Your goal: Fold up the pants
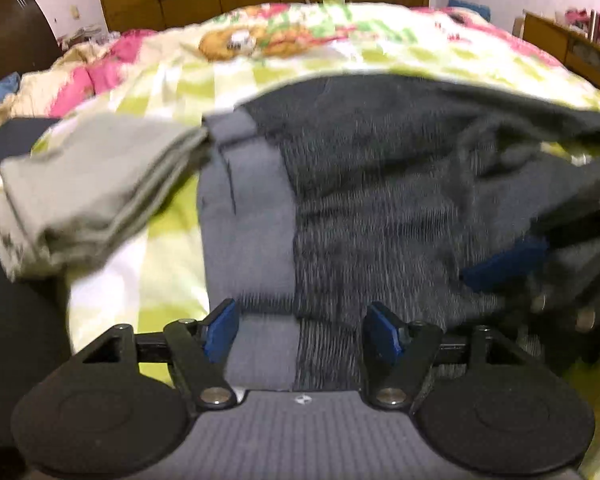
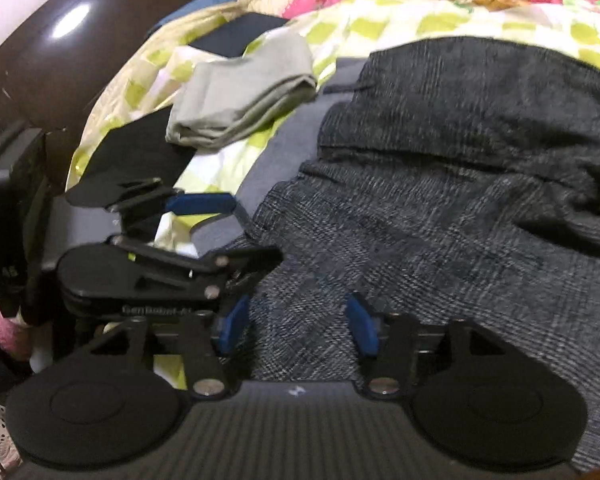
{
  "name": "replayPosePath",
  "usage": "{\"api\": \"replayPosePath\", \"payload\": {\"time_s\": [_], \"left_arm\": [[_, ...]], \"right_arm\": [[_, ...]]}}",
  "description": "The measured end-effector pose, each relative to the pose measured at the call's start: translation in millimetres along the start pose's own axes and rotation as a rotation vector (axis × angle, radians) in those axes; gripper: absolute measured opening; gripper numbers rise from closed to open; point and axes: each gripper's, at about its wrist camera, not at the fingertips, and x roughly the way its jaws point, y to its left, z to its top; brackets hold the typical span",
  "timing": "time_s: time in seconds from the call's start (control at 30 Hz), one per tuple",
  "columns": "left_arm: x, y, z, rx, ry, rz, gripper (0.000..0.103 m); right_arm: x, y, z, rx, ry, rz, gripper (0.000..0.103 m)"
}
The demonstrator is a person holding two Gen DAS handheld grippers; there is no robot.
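Bed (image 1: 160, 92) with checked cover carries dark plaid pants (image 1: 380, 208), beside a folded grey garment (image 1: 100, 184). Left claw (image 1: 300, 336) and right claw (image 2: 296, 324), both open and empty, hover over the waistband end. Best practice: grip both waistband corners evenly before folding.

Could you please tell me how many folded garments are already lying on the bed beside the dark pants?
1: a folded grey garment left of the dark pants on the bedspread. Dark flat pieces near it are unclear; others may be hidden.
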Motion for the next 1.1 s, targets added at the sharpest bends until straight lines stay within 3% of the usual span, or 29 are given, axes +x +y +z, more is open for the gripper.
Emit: {"api": "replayPosePath", "payload": {"time_s": [0.07, 0.2, 0.37, 0.43, 0.5, 0.6, 0.77, 0.87, 0.97, 1.1], "left_arm": [[-4, -2, -10, 0.007, 0.008, 0.001, 0.083], [-16, -6, -20, 0.007, 0.036, -0.008, 0.084], [-29, -1, -20, -0.034, 0.084, -0.046, 0.084], [-35, 4, -10, -0.057, 0.067, -0.062, 0.083], [-42, 8, 5, -0.039, 0.014, -0.075, 0.083], [-40, 11, 38, 0.024, -0.067, -0.101, 0.085], [18, 24, 111, 0.171, -0.141, -0.061, 0.088], [62, 40, 148, 0.202, -0.117, -0.08, 0.088], [100, 54, 175, 0.268, -0.073, -0.073, 0.088], [135, 67, 193, 0.297, -0.004, -0.11, 0.092]], "right_arm": [[3, -2, -1, 0.05, 0.033, 0.024, 0.066], [-3, 11, -18, 0.007, 0.095, 0.021, 0.066], [-13, 7, -19, 0.07, 0.135, 0.122, 0.062], [-30, 1, -8, 0.071, 0.096, 0.136, 0.052], [-58, -11, 12, 0.038, 0.014, 0.127, 0.053], [-84, -30, 51, -0.089, -0.052, 0.033, 0.056], [-85, -83, 133, -0.255, -0.08, -0.136, 0.062], [-69, -107, 166, -0.329, -0.08, -0.186, 0.065], [-37, -126, 187, -0.416, -0.005, -0.232, 0.066], [-5, -147, 194, -0.43, 0.09, -0.215, 0.067]]}}
